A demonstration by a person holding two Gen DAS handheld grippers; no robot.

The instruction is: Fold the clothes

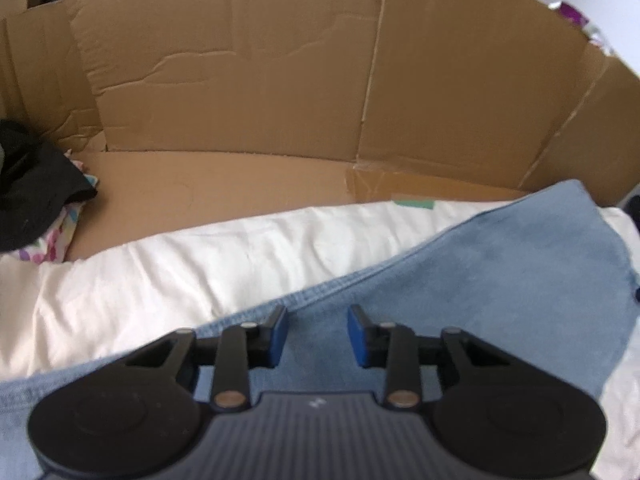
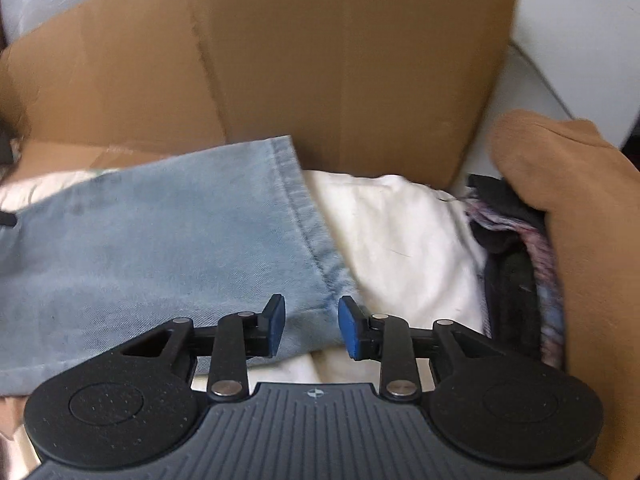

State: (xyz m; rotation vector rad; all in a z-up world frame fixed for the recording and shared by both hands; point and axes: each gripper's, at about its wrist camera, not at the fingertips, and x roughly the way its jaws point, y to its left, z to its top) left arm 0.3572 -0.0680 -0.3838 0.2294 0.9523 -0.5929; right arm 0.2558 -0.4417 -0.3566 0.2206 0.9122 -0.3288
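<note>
Creased brown cardboard wall (image 1: 248,92) standing behind the work area, flat cardboard floor (image 1: 208,188) below it, small green tape patch (image 1: 414,202) on the floor's near edge, white wall (image 2: 580,28) beyond.

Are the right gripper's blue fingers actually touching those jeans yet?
Cannot tell. In the right wrist view the right gripper is open, its fingers either side of the jeans hem corner, but whether they rest on the denim or hover above it is unclear.

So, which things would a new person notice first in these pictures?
Probably the light blue jeans, spread over a white cloth in the middle. The left gripper and right gripper hover open above them. Brown cardboard walls stand behind, and an orange-brown garment lies at the right.
</note>
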